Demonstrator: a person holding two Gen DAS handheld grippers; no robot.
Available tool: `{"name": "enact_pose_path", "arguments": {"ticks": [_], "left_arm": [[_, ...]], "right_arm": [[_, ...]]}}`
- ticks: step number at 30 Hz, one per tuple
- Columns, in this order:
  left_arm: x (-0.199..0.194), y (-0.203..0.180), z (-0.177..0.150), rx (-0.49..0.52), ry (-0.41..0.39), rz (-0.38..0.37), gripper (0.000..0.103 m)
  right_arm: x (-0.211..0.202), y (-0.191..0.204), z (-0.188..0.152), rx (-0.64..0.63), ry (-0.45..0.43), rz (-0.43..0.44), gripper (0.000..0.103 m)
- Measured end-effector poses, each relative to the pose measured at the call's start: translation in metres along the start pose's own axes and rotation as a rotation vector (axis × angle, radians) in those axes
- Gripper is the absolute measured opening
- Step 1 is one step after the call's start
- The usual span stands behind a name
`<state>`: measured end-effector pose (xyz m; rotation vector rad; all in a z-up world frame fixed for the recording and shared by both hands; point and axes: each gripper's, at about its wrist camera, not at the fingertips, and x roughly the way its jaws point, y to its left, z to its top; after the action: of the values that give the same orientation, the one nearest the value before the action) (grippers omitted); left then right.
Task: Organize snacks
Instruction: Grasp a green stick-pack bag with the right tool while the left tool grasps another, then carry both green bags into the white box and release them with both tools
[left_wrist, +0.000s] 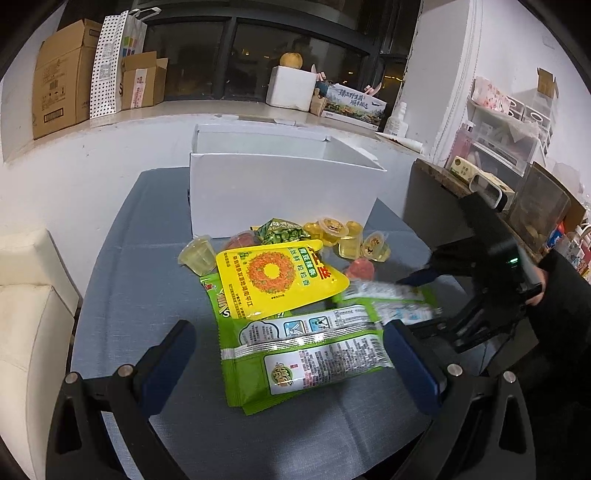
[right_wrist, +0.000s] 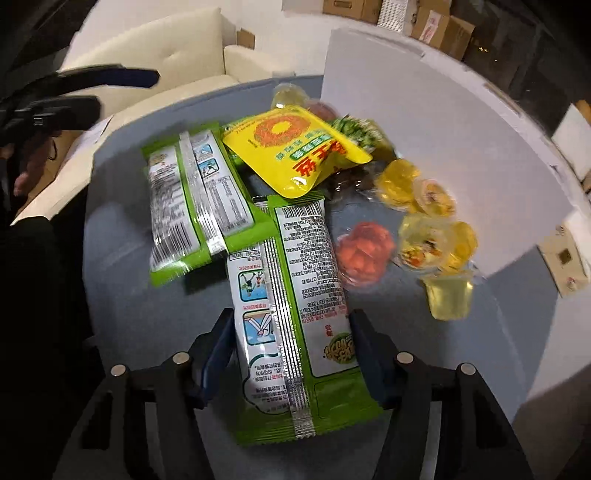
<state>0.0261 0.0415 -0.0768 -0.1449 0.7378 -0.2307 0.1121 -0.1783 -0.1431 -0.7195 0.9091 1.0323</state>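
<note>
Grey cloth covers the table on which I am working, with a window ledge of cardboard cartons behind it and a cream sofa to one side. At the far end of the table stands the open white box, which I take to be the destination for the snacks; what I can see of its interior from the left wrist view shows only bare white wall, though the bottom is hidden. All snacks I can see lie on the cloth in front of it: a yellow pouch on top of the pile, a green packet nearest my left gripper, a small green-patterned bag, and a scatter of yellow jelly cups and red jelly cups beside the box wall. My left gripper hovers with its fingers spread wide on either side of that green packet, not touching it. My right gripper has a second green packet lying lengthwise between its fingers; they sit close at both edges, but I cannot tell whether they are pinching it yet. I judge the task to be at its start: nothing visibly boxed, every item left to move, and this packet is the first candidate.
</note>
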Motion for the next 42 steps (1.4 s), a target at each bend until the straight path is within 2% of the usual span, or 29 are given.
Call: {"name": "enact_pose_path", "arguments": {"ticks": [2,6,10,13,15,18,20,22,24,28,33,35,36,39,42], "left_arm": [[0.002,-0.002,0.0,0.009,0.003,0.001,0.103],[0.004,-0.011,0.001,0.085,0.003,-0.004,0.103],[0.009,-0.03,-0.001,0.267,0.01,0.004,0.103],[0.017,-0.039,-0.002,0.423,0.046,-0.067,0.103],[0.027,-0.048,-0.002,0.598,0.134,-0.135,0.103],[0.04,-0.063,-0.006,0.877,0.285,-0.131,0.103],[0.046,-0.072,-0.01,0.991,0.35,-0.143,0.103],[0.056,-0.078,-0.016,1.062,0.414,-0.166,0.103],[0.065,-0.081,-0.019,1.089,0.439,-0.157,0.103],[0.09,-0.078,-0.021,1.063,0.469,-0.124,0.103],[0.097,-0.076,-0.023,1.039,0.503,-0.149,0.102],[0.096,-0.073,-0.018,1.005,0.508,-0.18,0.081],[0.096,-0.071,-0.014,0.968,0.508,-0.19,0.066],[0.091,-0.067,-0.01,0.94,0.481,-0.182,0.063],[0.077,-0.063,-0.003,0.882,0.412,-0.17,0.063]], "right_arm": [[-0.016,-0.007,-0.007,0.028,-0.014,-0.025,0.066],[-0.054,-0.025,-0.025,0.128,-0.107,-0.086,0.066],[-0.089,-0.036,-0.038,0.292,-0.261,-0.06,0.066],[-0.1,-0.033,-0.043,0.348,-0.328,-0.037,0.066],[-0.104,-0.03,-0.046,0.372,-0.352,-0.021,0.066],[-0.104,-0.024,-0.045,0.38,-0.365,-0.001,0.066],[-0.101,-0.026,-0.049,0.393,-0.367,0.005,0.066],[-0.097,-0.022,-0.049,0.411,-0.378,0.014,0.066],[-0.092,-0.024,-0.051,0.423,-0.386,0.027,0.066],[-0.088,-0.027,-0.056,0.436,-0.387,0.039,0.066],[-0.089,-0.028,-0.062,0.455,-0.399,0.047,0.066],[-0.089,-0.028,-0.062,0.455,-0.399,0.05,0.066],[-0.089,-0.027,-0.061,0.456,-0.4,0.048,0.066],[-0.088,-0.026,-0.06,0.455,-0.407,0.053,0.066],[-0.089,-0.025,-0.058,0.451,-0.413,0.053,0.066]]}}
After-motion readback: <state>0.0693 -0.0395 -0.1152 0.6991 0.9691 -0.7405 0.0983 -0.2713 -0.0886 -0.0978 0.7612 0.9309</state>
